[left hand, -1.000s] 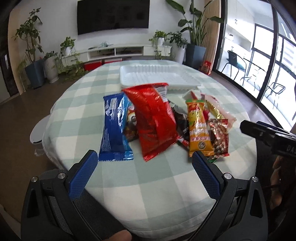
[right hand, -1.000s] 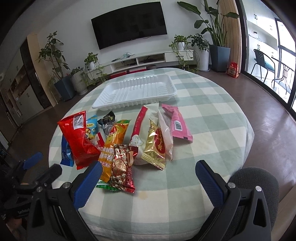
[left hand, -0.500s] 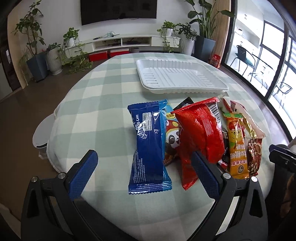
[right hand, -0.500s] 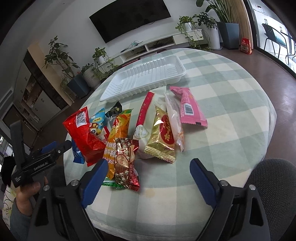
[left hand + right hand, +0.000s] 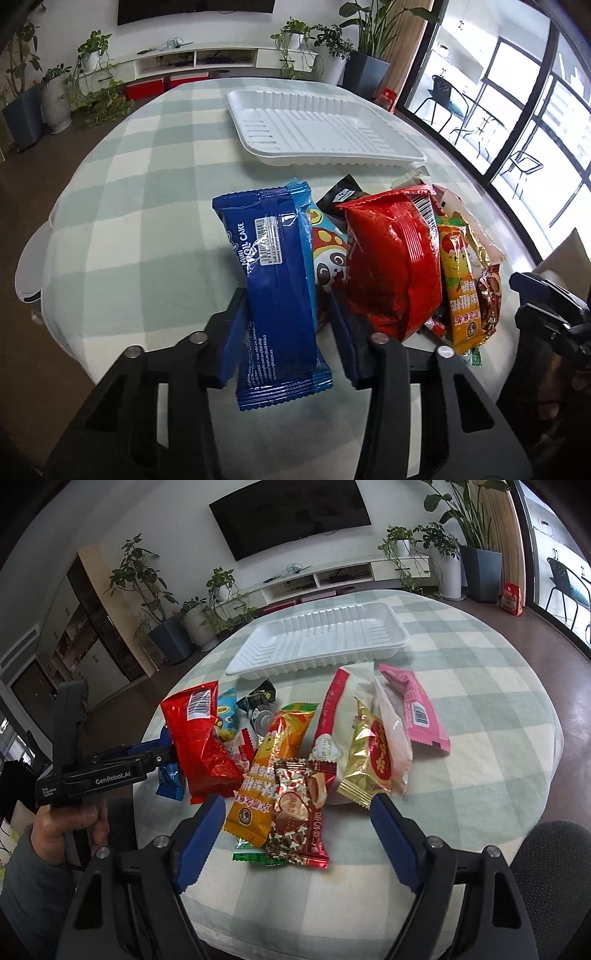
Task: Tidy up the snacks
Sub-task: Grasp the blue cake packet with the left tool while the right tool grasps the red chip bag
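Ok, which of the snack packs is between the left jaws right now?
The blue roll cake pack, at the pile's left edge. The left gripper jaws sit on both its sides; the red bag beside it lies outside them.

"MINI ROLL CAKE" on blue packet point(image 5: 275, 291); "GenRobot.AI" on left gripper point(image 5: 168, 755).

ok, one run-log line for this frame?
phase: grasp | left gripper: closing around blue roll cake pack | right gripper: open, over pile | white tray: empty
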